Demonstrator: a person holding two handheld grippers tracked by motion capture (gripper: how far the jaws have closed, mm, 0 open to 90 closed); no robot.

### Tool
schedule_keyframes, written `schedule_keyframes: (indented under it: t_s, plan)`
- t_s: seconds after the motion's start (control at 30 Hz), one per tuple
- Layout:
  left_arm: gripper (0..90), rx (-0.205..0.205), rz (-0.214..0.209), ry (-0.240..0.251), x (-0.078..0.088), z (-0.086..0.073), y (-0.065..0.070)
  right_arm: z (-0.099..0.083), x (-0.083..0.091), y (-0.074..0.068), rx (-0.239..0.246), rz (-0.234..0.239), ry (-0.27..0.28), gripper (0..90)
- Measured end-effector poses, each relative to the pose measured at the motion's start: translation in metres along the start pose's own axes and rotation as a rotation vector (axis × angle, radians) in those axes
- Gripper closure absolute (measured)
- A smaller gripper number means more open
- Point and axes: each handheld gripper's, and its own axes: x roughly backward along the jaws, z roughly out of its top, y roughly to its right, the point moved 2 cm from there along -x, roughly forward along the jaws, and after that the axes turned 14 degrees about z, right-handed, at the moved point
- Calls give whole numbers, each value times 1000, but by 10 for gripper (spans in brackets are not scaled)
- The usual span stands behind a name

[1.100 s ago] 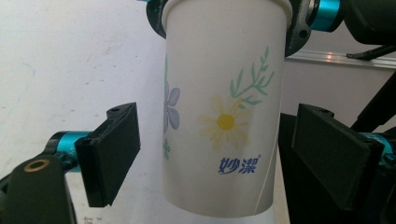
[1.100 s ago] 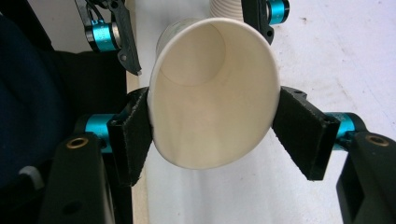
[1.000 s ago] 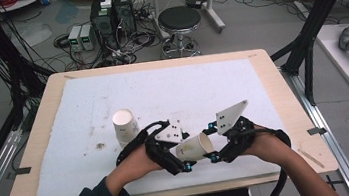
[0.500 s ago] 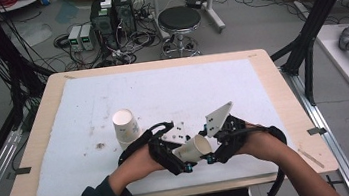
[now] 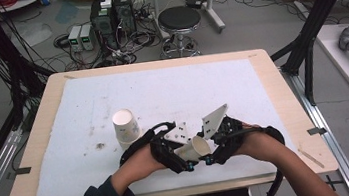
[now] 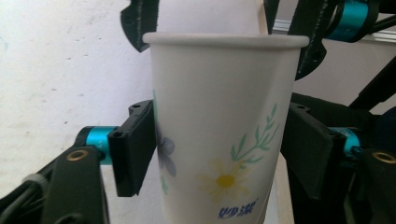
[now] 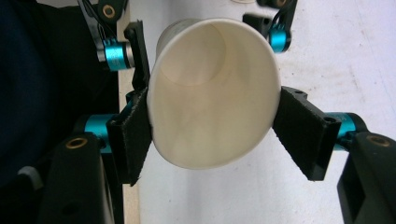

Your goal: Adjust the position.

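Between both hands, paper cup (image 5: 195, 148) gripped by right claw (image 7: 212, 128); left claw (image 6: 219, 154) just closed on it.

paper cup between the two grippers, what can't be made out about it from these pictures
- Cup, left gripper view: its base is cut off by the bottom edge, and the blue print there is too blurred to read.
- High view: the hands and grippers cover most of the cup's wall.
- Right gripper view: the wall bearing the flower print faces away behind the rim.
- Second cup, high view: stands mouth down, so its inside is hidden.
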Motion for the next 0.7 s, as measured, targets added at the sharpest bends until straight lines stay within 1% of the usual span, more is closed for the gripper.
schedule_keyframes:
  t_s: [0.03, 0.17, 0.27, 0.4, 0.43, 0.47, 0.5, 0.53, 0.6, 0.63, 0.67, 0.7]
  plan:
    - [347, 3, 1, 1, 0, 0, 0, 0, 0, 0, 1, 4, -4, 314]
    - [350, 12, -10, 8, -1, -1, 0, 1, 0, -1, 4, 3, 6, 312]
    - [348, 19, -8, 14, -2, -2, 1, 1, 0, -1, 7, 10, 10, 302]
    - [337, 36, -5, 35, -2, -3, 0, -1, 0, 0, -16, 16, 48, 269]
    - [335, 47, 0, 45, -2, -4, 0, -3, 0, 1, -24, 15, 67, 255]
    - [332, 48, 5, 48, -2, -5, -1, -4, 1, 1, -34, 20, 93, 232]
    - [331, 57, 11, 54, -2, -6, -2, -5, 3, 1, -42, 25, 126, 220]
    - [331, 69, 14, 60, -2, -7, -2, -7, 5, 2, -49, 28, 171, 220]
    - [324, 90, 22, 72, -3, -10, -4, -11, 9, 2, -68, 33, 230, 220]
    - [319, 113, 24, 85, -4, -12, -5, -14, 12, 3, -73, 26, 265, 220]
    - [315, 122, 29, 86, -4, -13, -6, -18, 15, 3, -88, 19, 308, 220]
    - [312, 133, 36, 94, -4, -15, -7, -21, 17, 4, -95, 15, 334, 220]
